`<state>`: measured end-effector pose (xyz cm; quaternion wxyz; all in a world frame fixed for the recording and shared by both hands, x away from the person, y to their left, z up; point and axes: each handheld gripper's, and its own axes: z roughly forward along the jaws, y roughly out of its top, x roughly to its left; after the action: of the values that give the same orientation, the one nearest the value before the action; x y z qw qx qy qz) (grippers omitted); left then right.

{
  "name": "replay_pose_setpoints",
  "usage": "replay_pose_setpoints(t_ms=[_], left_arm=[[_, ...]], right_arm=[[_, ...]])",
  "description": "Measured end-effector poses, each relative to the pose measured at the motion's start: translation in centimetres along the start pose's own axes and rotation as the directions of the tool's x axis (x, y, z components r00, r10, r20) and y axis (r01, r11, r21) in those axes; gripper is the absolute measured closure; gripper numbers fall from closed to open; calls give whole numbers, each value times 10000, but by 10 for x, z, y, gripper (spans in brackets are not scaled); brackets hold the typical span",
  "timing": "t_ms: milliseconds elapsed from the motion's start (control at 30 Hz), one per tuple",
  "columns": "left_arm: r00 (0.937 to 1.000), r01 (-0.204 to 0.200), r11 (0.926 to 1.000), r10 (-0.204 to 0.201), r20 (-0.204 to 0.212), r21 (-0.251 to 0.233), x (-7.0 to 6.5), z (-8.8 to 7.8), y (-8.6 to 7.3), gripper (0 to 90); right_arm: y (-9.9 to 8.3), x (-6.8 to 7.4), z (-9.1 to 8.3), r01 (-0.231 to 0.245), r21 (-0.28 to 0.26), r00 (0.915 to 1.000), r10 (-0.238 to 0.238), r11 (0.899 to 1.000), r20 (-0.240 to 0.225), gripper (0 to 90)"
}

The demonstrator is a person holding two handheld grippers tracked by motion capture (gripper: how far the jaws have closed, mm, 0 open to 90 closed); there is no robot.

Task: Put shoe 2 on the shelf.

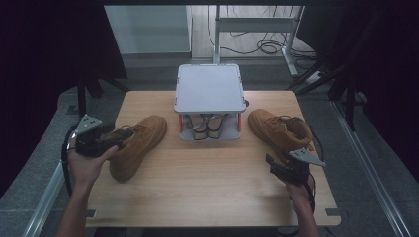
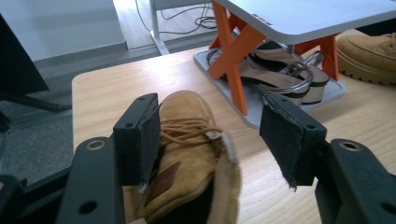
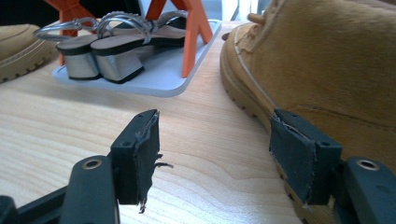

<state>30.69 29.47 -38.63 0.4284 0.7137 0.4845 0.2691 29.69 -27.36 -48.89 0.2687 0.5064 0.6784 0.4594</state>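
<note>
Left gripper (image 2: 212, 140) jaws spread over left boot's (image 1: 136, 145) collar, poised to grasp; right gripper (image 3: 215, 156) jaws spread beside right boot (image 3: 327, 70)

2 tan boots (image 1: 140, 143), 2 sandals (image 1: 207, 126), 1 rack (image 1: 209, 89)

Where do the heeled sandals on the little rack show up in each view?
High view: sandals centre, on the lower shelf under the grey top.
Left gripper view: sandals upper right, behind an orange leg.
Right gripper view: sandals upper left.
Shared landmark: rack.
</note>
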Motion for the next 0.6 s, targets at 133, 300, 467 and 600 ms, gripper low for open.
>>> replay_pose_setpoints(t_ms=[133, 300, 467, 600], left_arm=[[9998, 172, 9997, -169, -114, 189, 12, -2, -1, 385], [9989, 269, 9989, -254, -406, 376, 25, -6, 0, 384], [9984, 376, 9973, -349, -439, 630, 32, -5, -4, 384], [9978, 521, 9941, -478, -466, 953, 38, 1, -10, 379]], right_arm=[[0, -1, -1, -9, -44, 9999, 10, 10000, 130, 343], [0, 0, -1, 97, -26, 9997, -96, 10000, 226, 343], [0, 1, 0, 223, 37, 9994, -223, 9997, 267, 343], [-1, 2, 0, 216, 36, 9995, -217, 9998, 248, 344]])
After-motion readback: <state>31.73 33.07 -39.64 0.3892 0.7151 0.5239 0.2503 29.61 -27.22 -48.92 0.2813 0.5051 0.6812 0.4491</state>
